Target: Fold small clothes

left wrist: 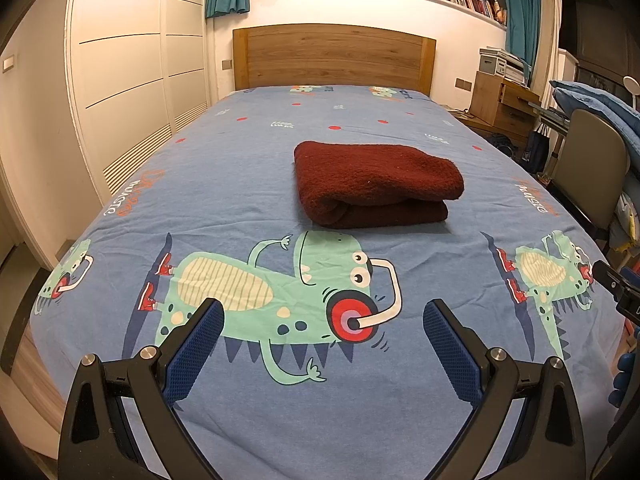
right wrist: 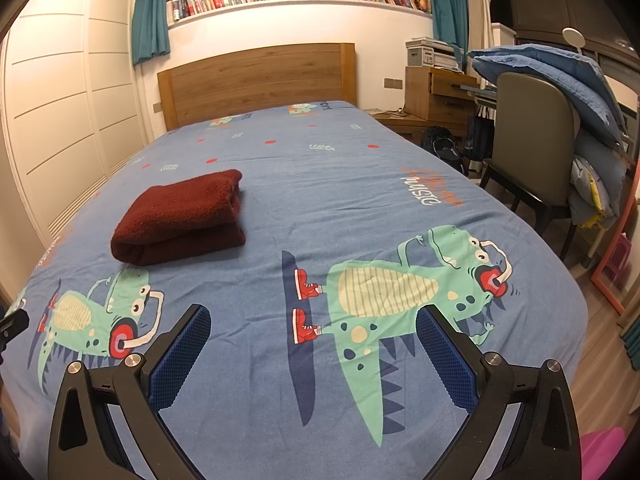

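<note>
Blue dinosaur-print bedsheet (left wrist: 248,184), wooden headboard (left wrist: 334,56)

A dark maroon, fuzzy-textured garment (left wrist: 374,184) lies folded into a thick, compact rectangular bundle on a blue dinosaur-print bedsheet (left wrist: 248,152). Its rounded fold edge faces the foot of the bed, with layered edges visible along one side. In the left wrist view it sits just past centre toward 12 o'clock; in the right wrist view the same bundle (right wrist: 182,218) appears toward 10 o'clock. It rests flat.
</note>
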Tool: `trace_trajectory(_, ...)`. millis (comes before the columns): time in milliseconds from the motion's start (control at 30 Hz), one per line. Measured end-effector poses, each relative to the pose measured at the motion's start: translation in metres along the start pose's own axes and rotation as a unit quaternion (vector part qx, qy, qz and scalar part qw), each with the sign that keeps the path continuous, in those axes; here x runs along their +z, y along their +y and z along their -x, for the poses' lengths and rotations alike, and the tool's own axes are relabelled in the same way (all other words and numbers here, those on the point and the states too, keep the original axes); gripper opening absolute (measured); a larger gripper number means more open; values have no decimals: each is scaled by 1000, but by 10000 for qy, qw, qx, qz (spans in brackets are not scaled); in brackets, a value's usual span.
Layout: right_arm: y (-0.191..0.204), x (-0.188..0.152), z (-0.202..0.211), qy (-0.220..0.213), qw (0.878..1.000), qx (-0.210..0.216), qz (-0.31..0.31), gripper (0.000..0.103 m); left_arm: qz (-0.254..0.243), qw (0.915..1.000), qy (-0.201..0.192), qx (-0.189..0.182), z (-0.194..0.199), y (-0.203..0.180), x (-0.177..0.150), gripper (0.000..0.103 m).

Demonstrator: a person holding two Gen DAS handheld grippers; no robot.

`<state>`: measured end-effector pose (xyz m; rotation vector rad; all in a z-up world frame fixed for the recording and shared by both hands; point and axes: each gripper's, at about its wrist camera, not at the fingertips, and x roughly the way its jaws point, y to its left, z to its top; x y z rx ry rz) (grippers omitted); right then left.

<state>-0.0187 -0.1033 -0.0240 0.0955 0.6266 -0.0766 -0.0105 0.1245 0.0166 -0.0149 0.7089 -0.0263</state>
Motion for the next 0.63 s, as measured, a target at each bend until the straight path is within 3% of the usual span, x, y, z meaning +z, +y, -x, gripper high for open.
trace_trajectory(633,0,-2,0,20,10000,-6,-3,103,9,10000,20,3,-1,0,0,98)
